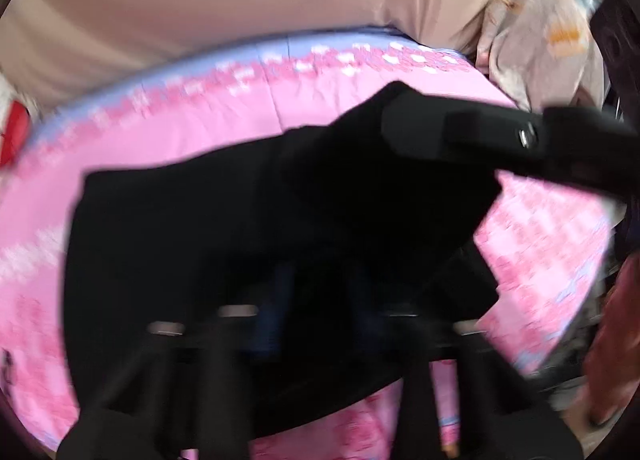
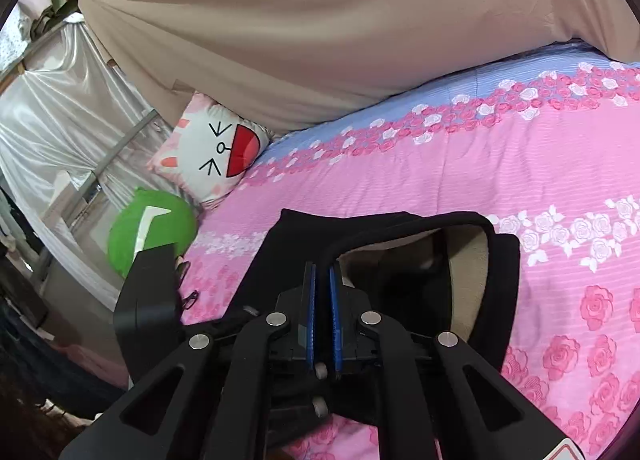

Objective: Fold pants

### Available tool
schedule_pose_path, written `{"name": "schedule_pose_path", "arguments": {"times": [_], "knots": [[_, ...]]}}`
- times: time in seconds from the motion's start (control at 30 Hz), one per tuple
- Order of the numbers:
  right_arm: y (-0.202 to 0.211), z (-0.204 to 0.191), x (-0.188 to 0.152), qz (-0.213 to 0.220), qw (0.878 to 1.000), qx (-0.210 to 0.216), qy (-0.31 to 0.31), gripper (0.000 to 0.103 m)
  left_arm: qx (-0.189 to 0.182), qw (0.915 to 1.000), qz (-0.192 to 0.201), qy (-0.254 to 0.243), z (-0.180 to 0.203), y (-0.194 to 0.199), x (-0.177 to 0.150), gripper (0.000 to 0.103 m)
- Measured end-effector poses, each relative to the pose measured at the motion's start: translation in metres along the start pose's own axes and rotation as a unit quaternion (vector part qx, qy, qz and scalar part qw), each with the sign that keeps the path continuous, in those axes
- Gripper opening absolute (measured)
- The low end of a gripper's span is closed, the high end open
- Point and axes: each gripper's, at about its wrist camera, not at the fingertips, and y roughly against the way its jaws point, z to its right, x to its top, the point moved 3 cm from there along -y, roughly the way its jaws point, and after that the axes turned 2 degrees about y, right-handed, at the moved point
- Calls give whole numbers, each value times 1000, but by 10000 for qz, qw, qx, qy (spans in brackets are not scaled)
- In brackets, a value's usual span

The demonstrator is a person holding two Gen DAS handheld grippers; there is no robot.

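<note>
Both tools are gripping the black pants (image 2: 500, 292) over the pink bed (image 2: 500, 164): the right tool (image 2: 322, 280) is pinching the waistband between nearly closed blue pads, and the left tool (image 1: 316, 280), blurred, is reading as closed in dark fabric. With thin cloth bunching, an edge is likely slipping free, skewing the fold.

Bedroom: floral bedspread (image 2: 480, 164), cat pillow (image 2: 212, 152)

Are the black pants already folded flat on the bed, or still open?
Still open, not folded flat. The pants show a gaping waistband with the pale lining visible inside, and the right gripper pinches its edge above the pink bedsheet.
</note>
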Motion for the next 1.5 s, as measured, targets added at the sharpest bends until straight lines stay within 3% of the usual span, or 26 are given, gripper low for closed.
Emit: {"name": "schedule_pose_path", "arguments": {"times": [0.1,0.17,0.2,0.23,0.27,0.47,0.53,0.73,0.8,0.87,0.9,0.93,1.0,1.03,1.07,1.23,1.33,1.4,1.43,1.5], "knots": [[-3,-1,8,133,9999,25,-18,6,-235,9994,150,-197,5,19,3,12],[-1,2,13,221,9997,-95,-29,6,-135,9988,273,-372,6,33,1,33],[0,3,15,232,9997,-70,-35,6,41,9983,376,-439,6,39,0,61],[2,4,16,250,9997,-68,-41,6,349,9964,610,-476,5,46,-1,78],[4,5,18,270,9996,-76,-46,6,466,9948,746,-513,5,48,0,81],[2,7,27,303,9993,-239,6,6,492,9954,692,-435,2,53,3,82],[6,12,28,340,9991,-247,-29,6,376,9954,730,-490,-2,61,0,93],[7,10,29,364,9993,-121,-27,6,297,9950,604,-739,13,52,-3,94],[2,1,27,305,9995,-21,59,6,228,9942,601,-862,26,34,5,93],[4,-4,27,312,9995,67,76,7,117,9956,493,-791,28,17,13,53],[8,-1,27,363,9993,-51,87,8,22,9973,359,-647,24,10,17,24],[13,4,27,408,9990,-191,84,10,-113,9989,238,-383,13,6,25,9],[21,18,21,440,9974,-573,80,21,-288,9990,327,-104,-3,13,33,7],[25,28,14,377,9962,-778,73,34,-255,9986,470,15,-13,24,38,7],[25,33,7,292,9954,-908,101,39,-210,9980,584,80,-21,32,41,6],[-10,44,-27,-482,9923,-1100,311,41,-299,9943,984,292,-38,73,54,7],[-35,47,-24,-636,9899,-1193,427,54,-269,9946,975,237,-34,76,53,7],[-48,47,-21,-633,9900,-1136,540,47,-299,9952,904,213,-31,73,52,7],[-54,48,-20,-651,9895,-1148,580,20,-289,9954,893,215,-32,73,50,7],[-60,49,-17,-682,9878,-1271,583,6,-339,9956,849,219,-29,73,48,7]]}}
